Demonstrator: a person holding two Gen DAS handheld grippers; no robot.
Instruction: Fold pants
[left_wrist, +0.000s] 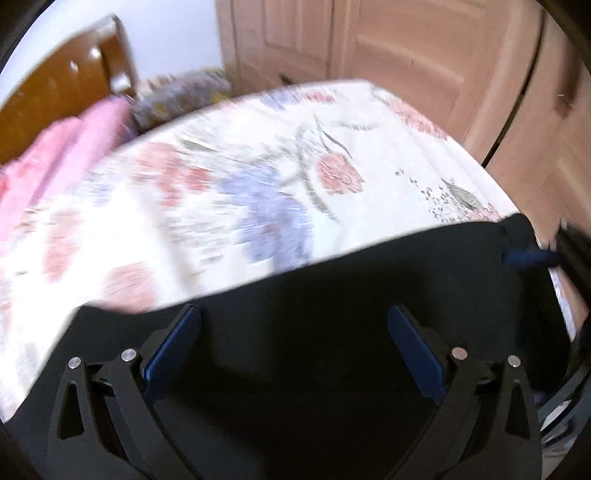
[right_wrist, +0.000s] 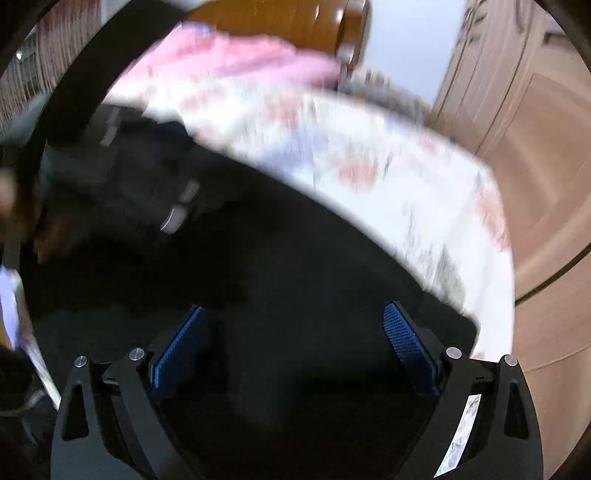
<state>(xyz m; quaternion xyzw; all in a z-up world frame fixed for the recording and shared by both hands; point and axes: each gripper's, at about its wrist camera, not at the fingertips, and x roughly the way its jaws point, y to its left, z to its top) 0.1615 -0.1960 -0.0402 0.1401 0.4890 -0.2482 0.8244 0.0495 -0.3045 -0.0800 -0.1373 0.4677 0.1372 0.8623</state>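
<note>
One pair of black pants lies spread on the bed, over the floral bedspread, along the near edge closest to the person. Both pairs of tongs hang just above the dark cloth with nothing between them: the left tongs stand wide apart, and the right tongs are spread just as wide. In the left wrist view one blue finger of the other tool pokes in at the far right corner of the cloth.

By the look of it, this is the gap between grips: the fabric lies flat with a clean long edge, and neither tool has hold of it. The next move calls for each pair of tongs to drop onto an edge or corner and pinch both layers, level with one another, so the fold comes over square.

The count: one pair of pants, two tongs, one bedspread, one pink blanket bunched by the wooden headboard, and cupboard doors behind. The right wrist view is too blurred to count more.
</note>
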